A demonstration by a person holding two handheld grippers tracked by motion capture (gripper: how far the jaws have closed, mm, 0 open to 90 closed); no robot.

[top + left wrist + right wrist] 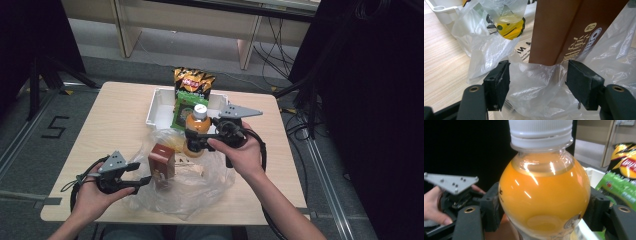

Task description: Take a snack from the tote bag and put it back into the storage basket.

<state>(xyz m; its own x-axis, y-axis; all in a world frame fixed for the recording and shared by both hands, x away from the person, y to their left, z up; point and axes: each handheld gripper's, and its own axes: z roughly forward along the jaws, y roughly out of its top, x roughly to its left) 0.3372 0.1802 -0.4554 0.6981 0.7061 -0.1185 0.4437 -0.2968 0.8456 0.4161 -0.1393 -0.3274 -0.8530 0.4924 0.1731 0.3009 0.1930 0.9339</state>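
Left gripper (142, 176), held low at the near left of the light wooden table (115, 115): 2 black jaws spread apart, clamped on nothing. Crumpled clear plastic bag (534, 82) bunched in the gap between them; whether the pads touch the film cannot be told. Tall brown cardboard carton (559, 32) upright just beyond the jaw tips, centred on the gap, its lower end sunk in the bag film. Yellow printed patch (510, 28) visible through the bag, further left and beyond.

Centre of table: same carton (162, 165) standing in the bag (195, 185), just beside the left jaw tips.

Right gripper (195, 140), raised above the bag: jaws closed on the round clear plastic bottle of orange drink (544, 195), 1 pad pressed to each flank of its widest part, white screw cap (540, 131) above the jaws. Bottle (196, 131) upright, clear of the table, between carton and right hand (240, 155).

Behind: white plastic tray (157, 107) at the far table edge, with a green packet (182, 112) and a black-and-yellow crisp bag (192, 82) leaning in it.
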